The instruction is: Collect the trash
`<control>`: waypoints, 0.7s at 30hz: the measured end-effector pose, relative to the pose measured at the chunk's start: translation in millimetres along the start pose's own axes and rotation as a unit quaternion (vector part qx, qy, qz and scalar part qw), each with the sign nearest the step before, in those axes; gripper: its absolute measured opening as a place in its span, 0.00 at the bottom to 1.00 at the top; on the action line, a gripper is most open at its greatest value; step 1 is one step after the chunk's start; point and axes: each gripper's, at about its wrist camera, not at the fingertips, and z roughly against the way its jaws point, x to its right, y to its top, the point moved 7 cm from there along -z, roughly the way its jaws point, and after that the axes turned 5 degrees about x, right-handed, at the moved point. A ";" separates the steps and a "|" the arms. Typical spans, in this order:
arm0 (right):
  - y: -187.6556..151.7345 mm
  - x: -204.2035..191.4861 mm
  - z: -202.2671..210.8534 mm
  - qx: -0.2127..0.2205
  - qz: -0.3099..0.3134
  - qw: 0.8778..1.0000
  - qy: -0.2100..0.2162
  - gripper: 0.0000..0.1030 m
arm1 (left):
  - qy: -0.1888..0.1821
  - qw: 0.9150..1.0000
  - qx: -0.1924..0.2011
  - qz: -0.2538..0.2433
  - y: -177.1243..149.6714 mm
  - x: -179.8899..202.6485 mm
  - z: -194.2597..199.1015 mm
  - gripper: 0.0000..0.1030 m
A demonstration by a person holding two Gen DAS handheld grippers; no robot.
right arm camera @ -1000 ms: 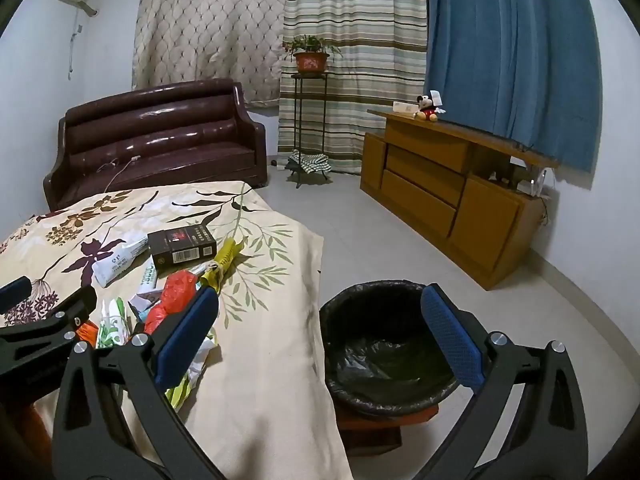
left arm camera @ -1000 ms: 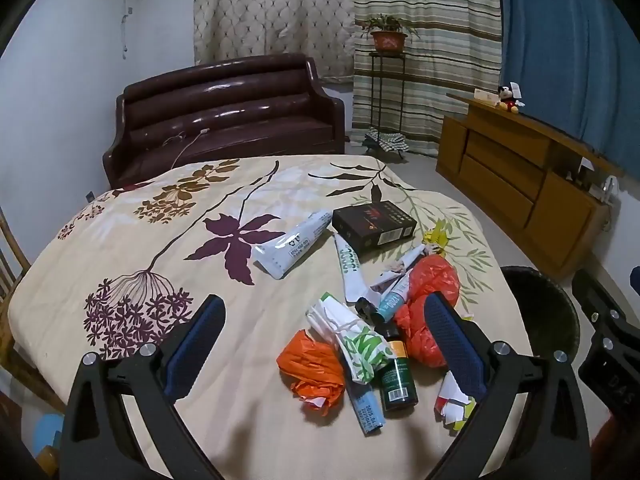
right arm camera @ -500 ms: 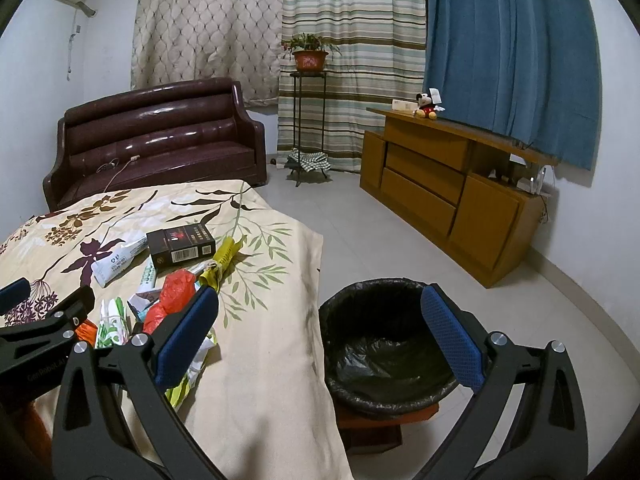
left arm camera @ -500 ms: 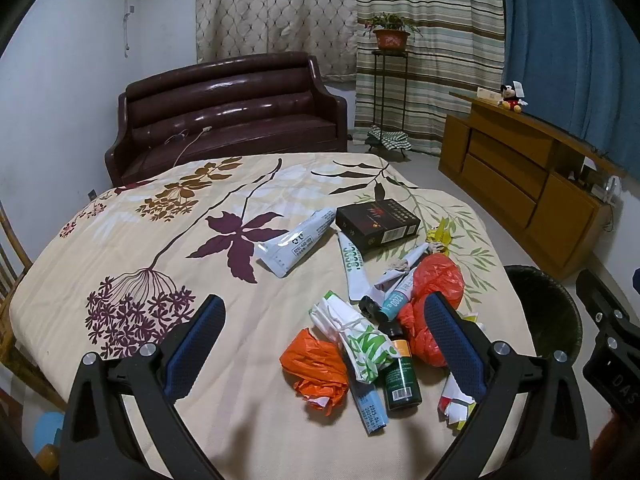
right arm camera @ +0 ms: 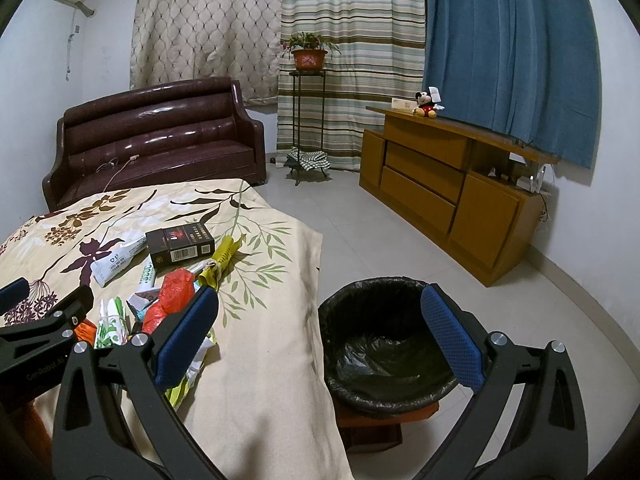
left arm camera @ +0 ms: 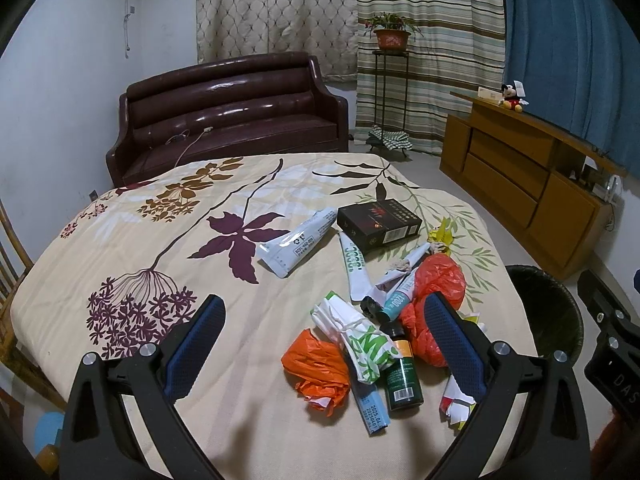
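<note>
A pile of trash lies on the floral tablecloth (left arm camera: pixel 132 248): an orange bag (left arm camera: pixel 316 364), a green-white wrapper (left arm camera: pixel 360 340), a dark green bottle (left arm camera: pixel 402 376), a red bag (left arm camera: pixel 440 276), a white tube (left arm camera: pixel 298 242) and a black box (left arm camera: pixel 378 224). My left gripper (left arm camera: pixel 320 320) hovers open just above and in front of the pile, holding nothing. The black-lined trash bin (right arm camera: pixel 384 340) stands on the floor to the right of the table. Above the bin, my right gripper (right arm camera: pixel 320 316) is open and empty. The same box (right arm camera: pixel 180 242) and red bag (right arm camera: pixel 172 292) show in the right wrist view.
A dark leather sofa (left arm camera: pixel 228 116) stands behind the table. A wooden cabinet (right arm camera: pixel 448 184) with a plush toy (right arm camera: pixel 428 104) lines the right wall, and a plant stand (right arm camera: pixel 308 112) is by the curtains. Tiled floor (right arm camera: pixel 360 232) lies between table and cabinet.
The left wrist view has shifted slightly, so the pile sits a little lower-right. Both grippers stay open and nothing has been picked up.
</note>
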 end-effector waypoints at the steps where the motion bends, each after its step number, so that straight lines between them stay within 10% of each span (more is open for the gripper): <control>1: 0.0 0.1 0.1 0.000 0.000 1.000 0.000 0.96 | 0.000 1.000 0.000 0.000 0.0 -0.1 0.0 0.94; 21: -0.7 0.8 -0.9 -0.002 -0.002 1.000 0.001 0.96 | 0.001 1.000 -0.002 0.000 -1.8 -1.0 -1.2 0.94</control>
